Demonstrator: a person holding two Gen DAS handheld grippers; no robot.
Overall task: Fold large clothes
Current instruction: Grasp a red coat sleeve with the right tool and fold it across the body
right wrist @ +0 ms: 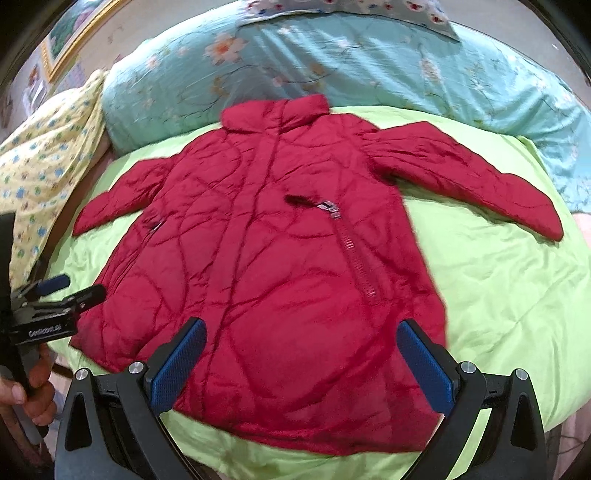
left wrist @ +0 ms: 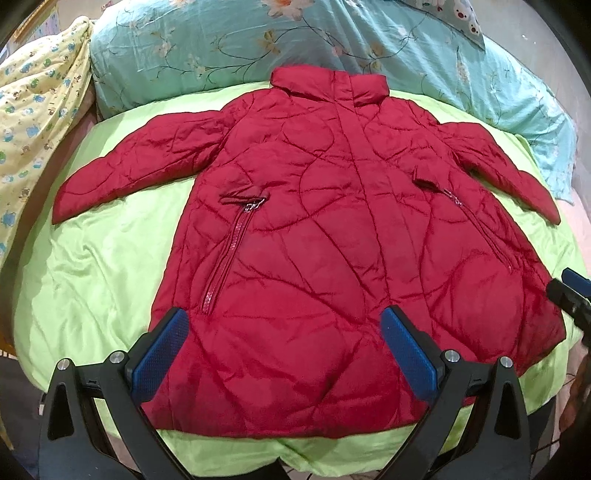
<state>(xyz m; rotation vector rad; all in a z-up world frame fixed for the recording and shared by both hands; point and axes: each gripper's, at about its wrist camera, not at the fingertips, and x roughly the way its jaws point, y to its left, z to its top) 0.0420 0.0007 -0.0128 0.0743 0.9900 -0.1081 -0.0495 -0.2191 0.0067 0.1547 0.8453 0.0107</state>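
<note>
A red quilted coat (left wrist: 317, 236) lies flat and front-up on the green sheet (left wrist: 96, 266), collar toward the pillows, both sleeves spread out sideways. My left gripper (left wrist: 284, 314) hangs open over the coat's lower left part, near the hem, holding nothing. My right gripper (right wrist: 302, 325) is open too, above the lower right part of the coat (right wrist: 280, 258). From the right wrist, the left gripper (right wrist: 77, 290) shows at the coat's left hem corner, with a hand (right wrist: 26, 387) on its handle. The right gripper's tips (left wrist: 570, 288) show at the right edge of the left wrist view.
A teal floral duvet (left wrist: 280, 40) is bunched behind the collar. A yellow printed blanket (left wrist: 33, 110) lies at the far left. A framed picture (right wrist: 74, 33) hangs on the wall. Bare green sheet (right wrist: 498, 280) surrounds the coat on both sides.
</note>
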